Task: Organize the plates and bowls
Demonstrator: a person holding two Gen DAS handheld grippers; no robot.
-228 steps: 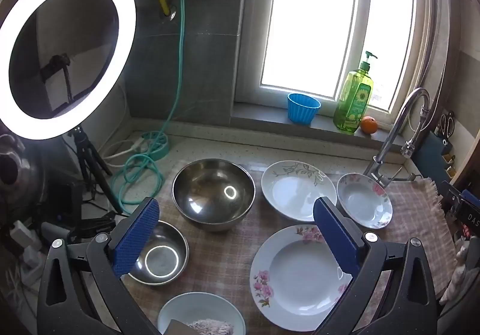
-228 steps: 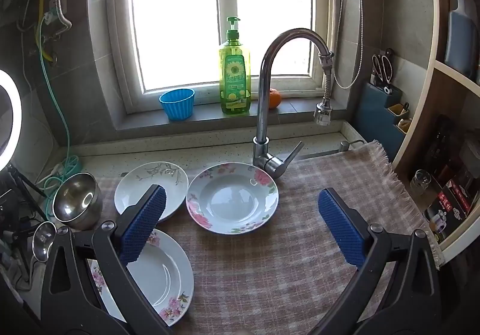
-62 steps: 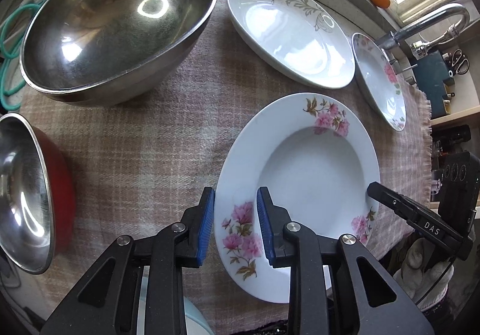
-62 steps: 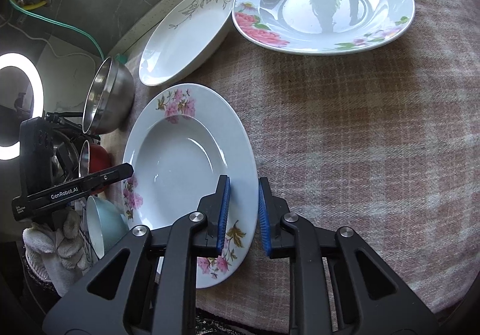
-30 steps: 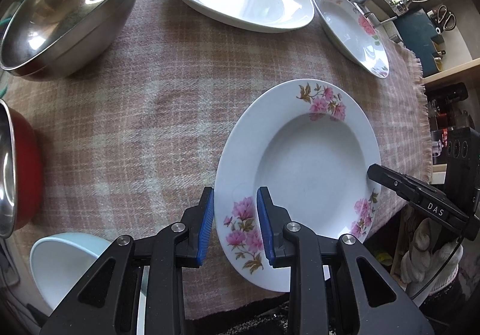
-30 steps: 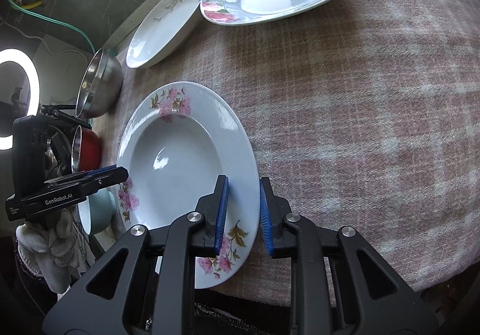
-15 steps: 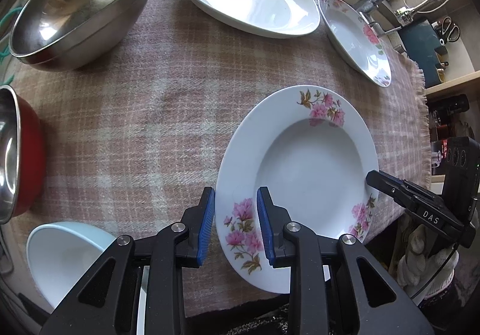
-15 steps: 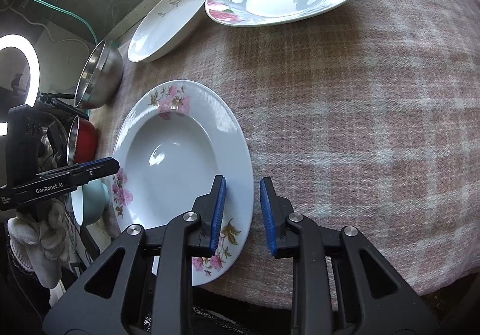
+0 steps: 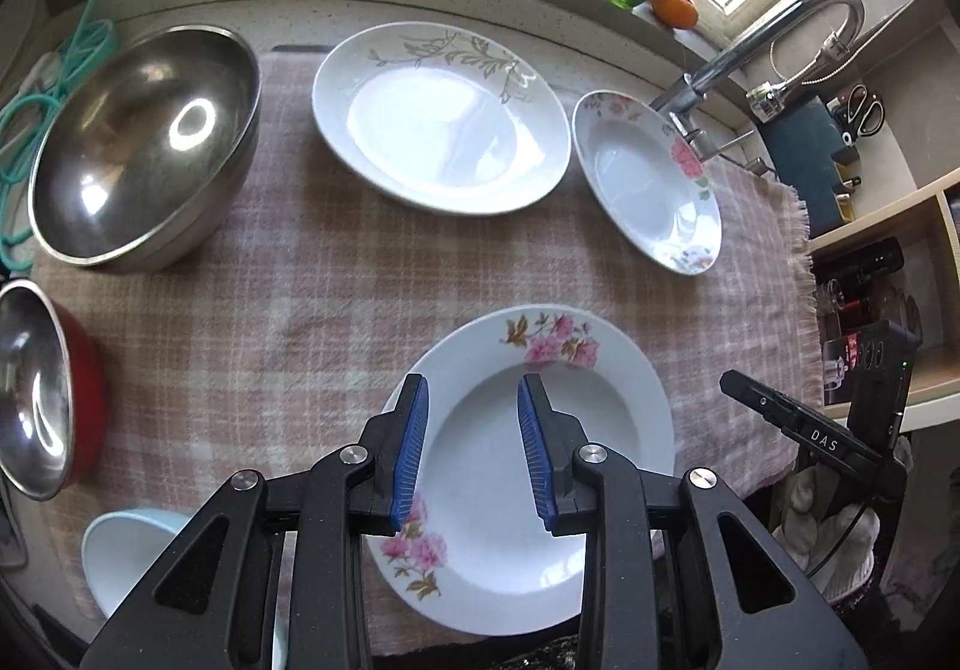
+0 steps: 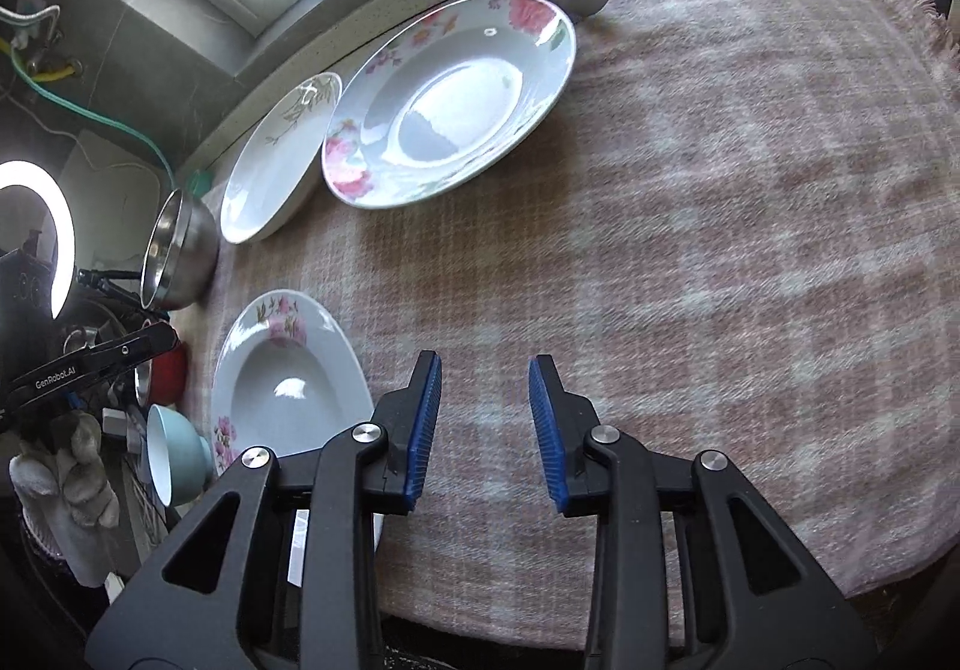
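The left gripper (image 9: 471,445) hung with jaws apart above the near pink-flowered plate (image 9: 543,466), which lay flat on the checked cloth (image 9: 288,310) over the bench; the right gripper (image 10: 485,421), likewise parted and holding nothing, hovered beside it, seemingly freeing the plate for stacking

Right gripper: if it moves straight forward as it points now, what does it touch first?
Probably only the checked cloth: the right gripper is open over bare fabric; depth is uncertain.

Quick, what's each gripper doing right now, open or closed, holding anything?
Left gripper: open, holding nothing, jaws apart above the pink-flowered plate.
Right gripper: open, empty, over the checked cloth.
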